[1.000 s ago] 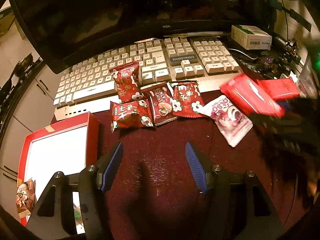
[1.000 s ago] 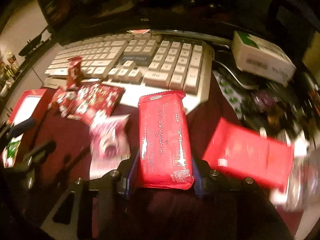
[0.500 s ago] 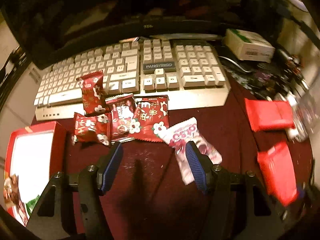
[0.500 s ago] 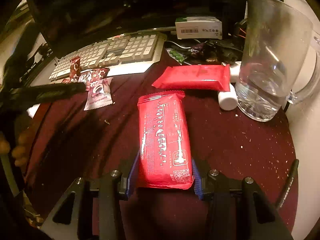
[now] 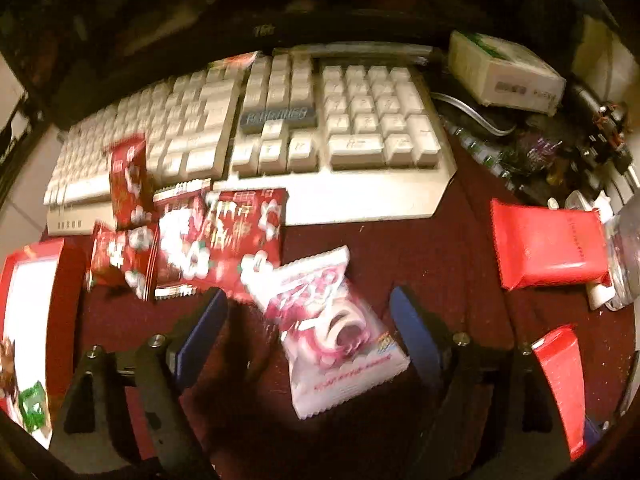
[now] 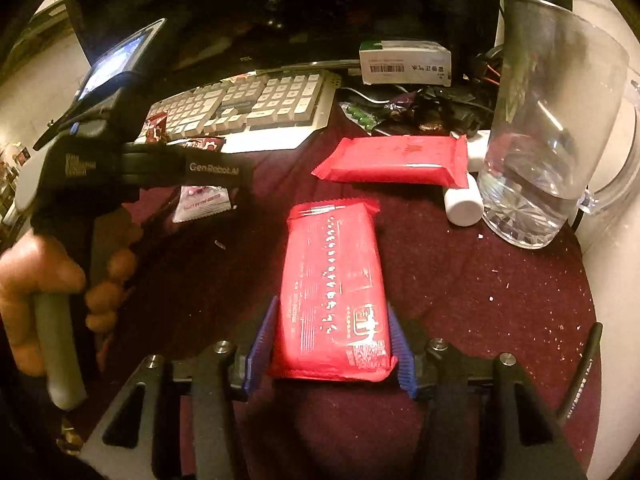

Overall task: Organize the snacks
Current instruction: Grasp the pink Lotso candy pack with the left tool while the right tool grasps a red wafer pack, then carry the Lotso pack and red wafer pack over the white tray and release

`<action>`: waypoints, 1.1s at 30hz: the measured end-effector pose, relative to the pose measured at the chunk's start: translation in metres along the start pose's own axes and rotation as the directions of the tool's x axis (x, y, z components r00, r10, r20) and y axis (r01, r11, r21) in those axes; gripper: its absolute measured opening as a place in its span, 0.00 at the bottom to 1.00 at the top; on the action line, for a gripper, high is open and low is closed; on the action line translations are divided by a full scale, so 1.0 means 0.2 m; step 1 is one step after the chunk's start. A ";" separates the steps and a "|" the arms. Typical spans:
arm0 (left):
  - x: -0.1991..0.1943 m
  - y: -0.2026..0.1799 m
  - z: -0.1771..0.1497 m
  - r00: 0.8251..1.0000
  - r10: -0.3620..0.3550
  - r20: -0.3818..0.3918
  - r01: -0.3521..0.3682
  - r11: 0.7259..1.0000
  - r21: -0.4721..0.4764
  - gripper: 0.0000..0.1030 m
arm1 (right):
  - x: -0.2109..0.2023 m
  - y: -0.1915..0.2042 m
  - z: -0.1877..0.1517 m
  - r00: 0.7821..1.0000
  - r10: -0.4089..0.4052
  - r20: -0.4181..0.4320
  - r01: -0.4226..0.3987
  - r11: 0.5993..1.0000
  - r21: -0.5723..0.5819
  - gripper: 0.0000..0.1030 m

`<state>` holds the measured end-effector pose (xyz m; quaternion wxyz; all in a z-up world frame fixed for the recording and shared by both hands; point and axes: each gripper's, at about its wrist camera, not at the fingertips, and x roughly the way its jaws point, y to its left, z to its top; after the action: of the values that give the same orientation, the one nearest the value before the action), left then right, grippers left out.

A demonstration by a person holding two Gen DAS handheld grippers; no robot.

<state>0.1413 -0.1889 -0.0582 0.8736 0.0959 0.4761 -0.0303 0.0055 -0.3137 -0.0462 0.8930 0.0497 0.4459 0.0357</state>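
My left gripper hovers over a pink-and-white snack packet on the maroon cloth. Its jaws are opening and stand wide of the packet on both sides. Several dark red packets lie overlapping just beyond it, against the keyboard. My right gripper straddles a long red pack that lies flat on the cloth. Its jaws are opening too, with a thin gap at each pad. A second red pack lies crosswise beyond it.
A white keyboard and a dark monitor fill the back. A red box with a white inside sits at the left. A glass mug, a small white bottle and a white carton crowd the right. A hand holds the left gripper.
The left gripper slid right until the pink packet lay between its fingers, and its jaws widened. The right gripper carried the red pack toward the mug, rested it on the cloth and loosened.
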 end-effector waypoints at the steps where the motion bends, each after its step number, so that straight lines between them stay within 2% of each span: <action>1: 0.00 0.00 0.00 1.000 -0.007 0.010 0.007 1.000 0.006 0.82 | 0.00 0.00 0.00 1.000 -0.002 0.002 0.002 1.000 0.003 0.53; 2: 0.01 0.01 0.00 1.000 -0.023 0.017 0.023 1.000 0.013 0.81 | 0.00 0.00 0.00 1.000 -0.004 0.002 0.004 1.000 0.003 0.53; 3: 0.01 0.02 0.00 0.999 -0.036 0.025 0.036 0.999 0.016 0.72 | 0.01 0.00 0.01 1.000 -0.006 0.000 0.006 1.000 -0.001 0.54; 5: 0.01 0.03 0.00 0.997 -0.064 0.037 0.063 0.998 0.022 0.56 | 0.02 0.00 0.02 1.000 0.014 -0.008 -0.014 1.000 0.004 0.62; 7: 0.02 0.03 0.00 0.997 -0.069 0.041 0.067 0.997 0.044 0.54 | 0.04 -0.01 0.04 1.000 0.030 -0.010 -0.030 0.999 0.026 0.72; 9: 0.02 0.04 0.00 0.996 -0.081 0.048 0.078 0.995 0.060 0.44 | 0.06 0.00 0.06 1.000 -0.006 -0.004 0.007 1.000 0.026 0.72; 10: 0.00 0.05 0.01 0.995 -0.093 0.045 0.090 0.994 0.061 0.41 | 0.07 0.02 0.06 0.999 -0.038 -0.003 0.038 0.999 0.012 0.69; 11: 0.00 0.07 0.01 0.992 -0.116 0.046 0.114 0.992 0.056 0.36 | 0.08 0.04 0.07 0.997 -0.081 0.000 0.081 0.997 -0.002 0.61; 12: -0.01 0.09 0.01 0.990 -0.133 0.047 0.130 0.990 0.051 0.36 | 0.08 0.04 0.07 0.993 -0.119 0.004 0.119 0.993 -0.012 0.46; 13: -0.01 0.10 0.01 0.990 -0.133 0.049 0.131 0.990 0.048 0.36 | 0.08 0.05 0.07 0.992 -0.129 0.007 0.129 0.992 -0.014 0.46; 18: -0.12 0.27 -0.03 0.985 -0.148 0.083 0.146 0.989 0.032 0.35 | 0.05 0.02 0.06 0.994 -0.107 0.002 0.107 0.994 0.037 0.45; 23: -0.31 0.47 -0.15 0.980 -0.152 0.131 0.150 0.988 0.023 0.35 | -0.01 0.06 0.06 1.000 -0.012 0.021 0.010 0.997 0.082 0.45; 28: -0.45 0.70 -0.27 0.977 -0.119 0.177 0.123 0.992 -0.008 0.35 | -0.03 0.21 0.08 0.996 0.083 0.027 -0.084 0.993 0.078 0.45; 33: -0.55 0.99 -0.40 0.976 -0.064 0.209 0.076 0.996 -0.053 0.35 | -0.02 0.45 0.11 0.987 0.159 0.015 -0.159 0.986 0.042 0.45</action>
<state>0.0432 0.0166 0.0191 0.9193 0.0488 0.3863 -0.0563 0.0196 -0.2251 -0.0195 0.8885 0.1046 0.4362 0.0969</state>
